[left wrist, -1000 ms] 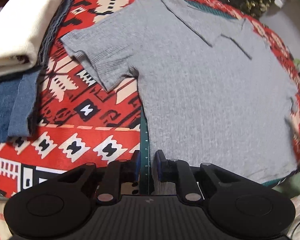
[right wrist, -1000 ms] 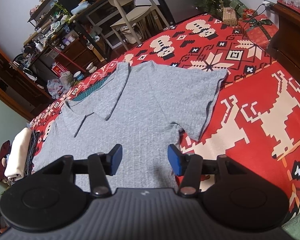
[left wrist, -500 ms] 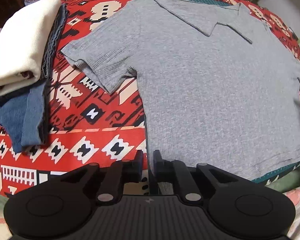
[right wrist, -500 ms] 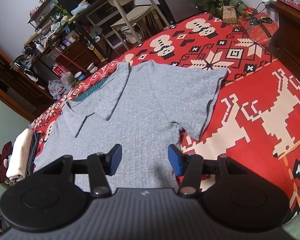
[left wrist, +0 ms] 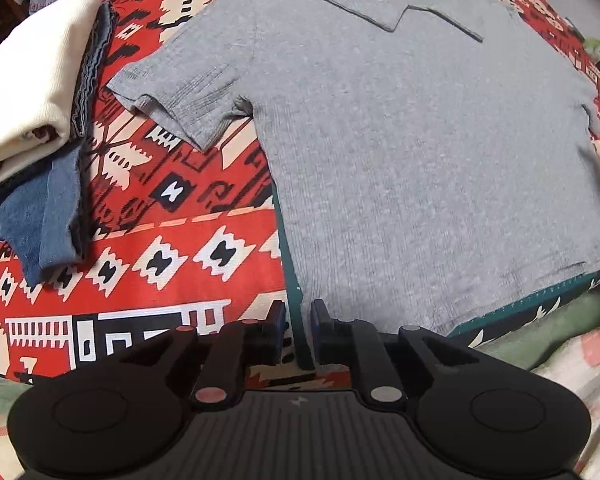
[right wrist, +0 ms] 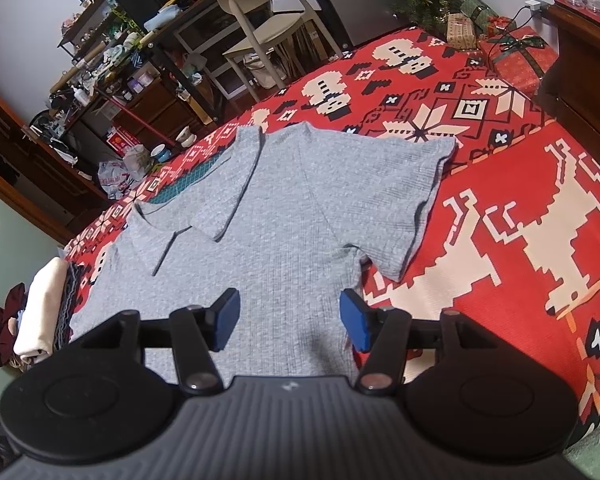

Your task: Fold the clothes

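— How are we holding the tongs right now?

— We're keeping the left gripper [left wrist: 298,330] nearly closed, its jaws opening a touch, with only a thin strip of the green mat [left wrist: 540,300] showing in the slot — nothing pinched. It's pointing down at the shirt's hem corner, probably for a pick-up there.

— And the right?

— The right gripper [right wrist: 290,316] is opening wide and empty, hovering over the side of the grey shirt [left wrist: 420,140] below the sleeve [right wrist: 404,200], likely to take that edge.

— Where's the shirt lying?

— We're seeing it spread flat, collar away from us, on the mat over the red blanket [left wrist: 140,240] — flat so the folds land clean. The folded pile [left wrist: 32,92] is sitting well aside, leaving us room.
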